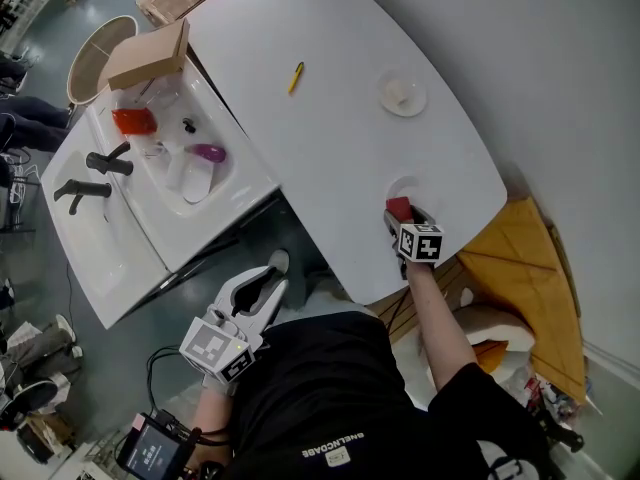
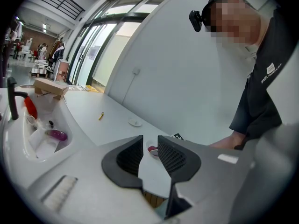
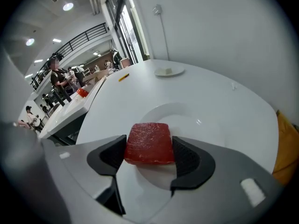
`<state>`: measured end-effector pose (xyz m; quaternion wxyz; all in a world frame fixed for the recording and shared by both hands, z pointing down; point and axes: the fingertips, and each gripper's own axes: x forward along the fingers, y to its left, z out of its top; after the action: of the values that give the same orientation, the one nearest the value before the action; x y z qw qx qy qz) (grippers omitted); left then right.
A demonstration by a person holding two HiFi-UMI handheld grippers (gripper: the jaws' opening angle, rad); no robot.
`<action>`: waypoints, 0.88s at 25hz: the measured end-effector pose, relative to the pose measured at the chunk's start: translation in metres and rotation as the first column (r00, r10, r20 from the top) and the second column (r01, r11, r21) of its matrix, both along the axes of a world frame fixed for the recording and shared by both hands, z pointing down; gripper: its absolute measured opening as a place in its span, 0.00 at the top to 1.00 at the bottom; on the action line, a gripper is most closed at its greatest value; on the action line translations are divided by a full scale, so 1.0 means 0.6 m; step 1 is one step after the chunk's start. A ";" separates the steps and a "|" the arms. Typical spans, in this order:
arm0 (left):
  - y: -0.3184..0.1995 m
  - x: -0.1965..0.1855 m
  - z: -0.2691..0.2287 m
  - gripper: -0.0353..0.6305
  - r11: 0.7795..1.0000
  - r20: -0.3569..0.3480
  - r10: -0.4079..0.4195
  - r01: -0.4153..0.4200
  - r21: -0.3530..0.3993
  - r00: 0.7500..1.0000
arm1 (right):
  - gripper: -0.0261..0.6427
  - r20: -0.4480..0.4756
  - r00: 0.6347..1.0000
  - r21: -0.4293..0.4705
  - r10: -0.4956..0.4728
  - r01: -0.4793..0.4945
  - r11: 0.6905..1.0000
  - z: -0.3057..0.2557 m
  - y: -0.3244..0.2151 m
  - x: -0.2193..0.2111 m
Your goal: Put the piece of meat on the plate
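The piece of meat [image 3: 148, 143] is a red rectangular block, and my right gripper [image 3: 148, 155] is shut on it, one dark pad pressing each side. It hangs just over the near rim of the white plate [image 3: 187, 118]. In the head view the meat [image 1: 398, 208] and right gripper [image 1: 400, 220] are at the table's near edge, by the plate [image 1: 405, 184]. My left gripper [image 1: 265, 280] stays off the table, low at the left. In its own view the left gripper [image 2: 150, 148] has a narrow gap between the jaws with nothing in it.
On the white table [image 1: 330, 118] lie a small dish [image 1: 403, 95] and a yellow pen [image 1: 296, 76]. To the left is a sink [image 1: 150, 198] with black taps, red and purple items, and a cardboard box [image 1: 148, 54]. A yellow cushion [image 1: 525, 268] lies at the right.
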<state>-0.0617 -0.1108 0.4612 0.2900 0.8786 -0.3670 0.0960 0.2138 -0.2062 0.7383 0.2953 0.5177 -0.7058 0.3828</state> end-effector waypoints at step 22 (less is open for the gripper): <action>-0.002 -0.002 -0.002 0.79 1.000 -0.005 -0.013 0.013 0.008 1.000 | 0.44 -0.163 0.971 0.016 -0.174 0.179 0.984 0.001 -0.100 0.003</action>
<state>-0.0632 -0.1118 0.4603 0.2878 0.8778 -0.3721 0.0904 0.2155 -0.2661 0.7388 0.3764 0.4866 -0.7286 0.3011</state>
